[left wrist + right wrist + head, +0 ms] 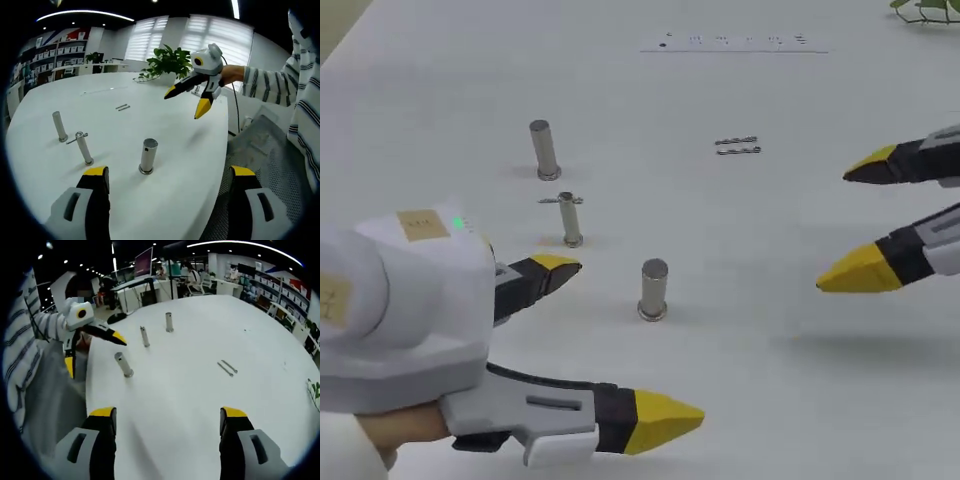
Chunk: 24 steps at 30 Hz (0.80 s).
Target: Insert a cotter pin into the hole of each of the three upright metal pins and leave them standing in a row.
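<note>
Status: one of three fitted

Head view: three metal pins (654, 290) stand on the surface (770, 340). The middle one (571, 226) carries a cotter pin (561, 200); two spare cotter pins (737, 146) lie well apart.
Left gripper view: left tool (169, 173) gapes, empty.
Right gripper view: right tool (168, 413) likewise.

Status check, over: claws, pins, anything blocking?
Open, empty: left claw, right claw. Done: middle pin, inserted cotter pin through it. Bare: far pin, near pin. Unobstructed: two loose cotter pins.

A white table (165, 125) spreads below blinded windows (200, 35) at twelve o'clock, a leafy plant (167, 60) before them; shelving (55, 50) at ten o'clock; possibly office desks (145, 290) elsewhere.
</note>
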Tool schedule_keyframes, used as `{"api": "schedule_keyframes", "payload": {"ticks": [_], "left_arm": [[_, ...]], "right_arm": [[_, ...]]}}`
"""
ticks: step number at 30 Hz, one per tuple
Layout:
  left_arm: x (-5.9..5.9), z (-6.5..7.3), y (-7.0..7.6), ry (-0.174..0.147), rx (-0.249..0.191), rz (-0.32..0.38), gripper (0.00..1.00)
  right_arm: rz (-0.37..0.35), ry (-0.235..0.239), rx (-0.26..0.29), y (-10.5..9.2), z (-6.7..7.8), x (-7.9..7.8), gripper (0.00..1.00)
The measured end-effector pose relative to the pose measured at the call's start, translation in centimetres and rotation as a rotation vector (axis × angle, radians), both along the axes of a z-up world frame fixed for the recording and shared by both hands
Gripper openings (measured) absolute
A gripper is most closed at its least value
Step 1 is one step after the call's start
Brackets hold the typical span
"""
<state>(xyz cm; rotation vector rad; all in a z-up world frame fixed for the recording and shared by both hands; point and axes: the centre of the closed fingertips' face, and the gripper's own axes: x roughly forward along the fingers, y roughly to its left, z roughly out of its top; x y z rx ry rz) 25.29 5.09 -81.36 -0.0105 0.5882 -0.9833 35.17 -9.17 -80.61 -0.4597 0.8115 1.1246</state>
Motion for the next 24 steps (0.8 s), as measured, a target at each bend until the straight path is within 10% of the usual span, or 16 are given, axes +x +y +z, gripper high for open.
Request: {"api": "schedule_keyframes", "payload": {"ticks": [16,24], "left_arm": [[-0.6,-0.8,0.5,0.049,0.026,0.0,0.99],[-0.3,-1.2,0.6,0.064,0.035,0.013,0.95]], "right_arm": [[0.186,0.008,-0.132,2.8,-2.3,7.2,0.75],[0.138,0.024,-0.181,3.3,-5.1,11.4,0.65]]}}
